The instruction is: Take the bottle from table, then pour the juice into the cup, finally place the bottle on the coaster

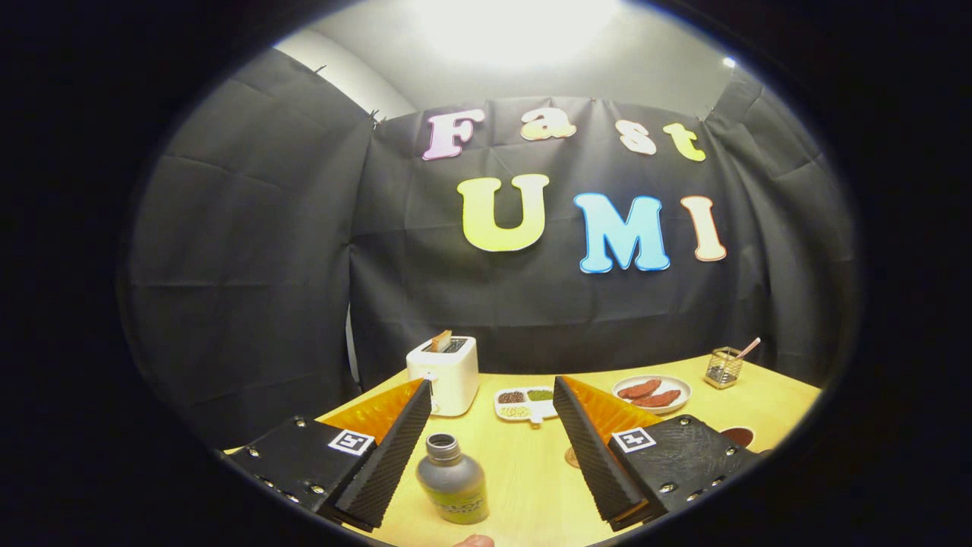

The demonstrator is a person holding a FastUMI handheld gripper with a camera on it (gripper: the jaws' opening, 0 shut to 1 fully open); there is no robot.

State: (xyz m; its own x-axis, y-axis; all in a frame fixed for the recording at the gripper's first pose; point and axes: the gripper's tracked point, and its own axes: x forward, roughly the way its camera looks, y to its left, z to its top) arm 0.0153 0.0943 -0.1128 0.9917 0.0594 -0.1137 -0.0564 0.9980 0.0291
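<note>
Gripper [493, 395] released, fingers spread wide; uncapped grey metal bottle with yellow-green label [452, 479] upright between them, nearer left finger, untouched.

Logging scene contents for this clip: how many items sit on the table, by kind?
Bottle: 1
Toaster: 1
Dishes of food: 2, a divided tray and a plate
Wire holder: 1
Total: 5
The gripper is open around the bottle.

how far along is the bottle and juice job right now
Nothing looks done yet. The bottle stands upright on the table, cap off, between the open gripper's fingers, nearer the left one, with neither pressing on it. In hand: closing in for the grasp. Left: gripping it, pouring into the cup beyond the right finger, then setting it on the coaster.
</note>
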